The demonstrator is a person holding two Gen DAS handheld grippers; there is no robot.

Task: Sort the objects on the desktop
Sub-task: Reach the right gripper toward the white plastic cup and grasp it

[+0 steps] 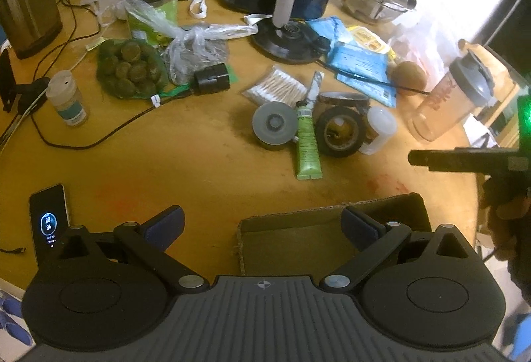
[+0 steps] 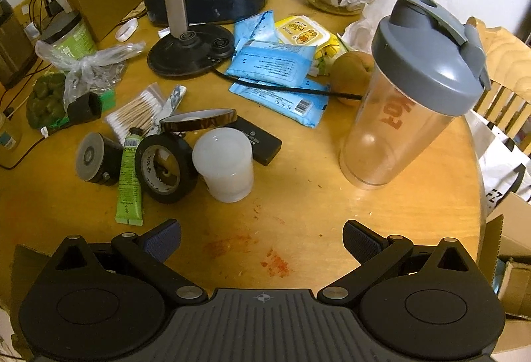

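Left wrist view: we see left gripper [image 1: 262, 224] spread wide, nothing between ribbed blue pads [image 1: 169, 222], hovering over round wooden table [image 1: 199, 162] and corrugated cardboard box [image 1: 332, 222] at near edge. Ahead, cluster: green squeeze tube [image 1: 307, 142], glossy black tape roll [image 1: 340, 131], frosted white plastic cup [image 1: 380, 128], grey disc-topped cylinder [image 1: 273, 124]. Phone [image 1: 49, 224] left, screen lit.

Right wrist view: we see right gripper [image 2: 262, 237] likewise parted, empty. Clear shaker bottle [image 2: 408, 96] with grey lid upright, well apart from cluster; blue wipe packs [image 2: 278, 76] behind.
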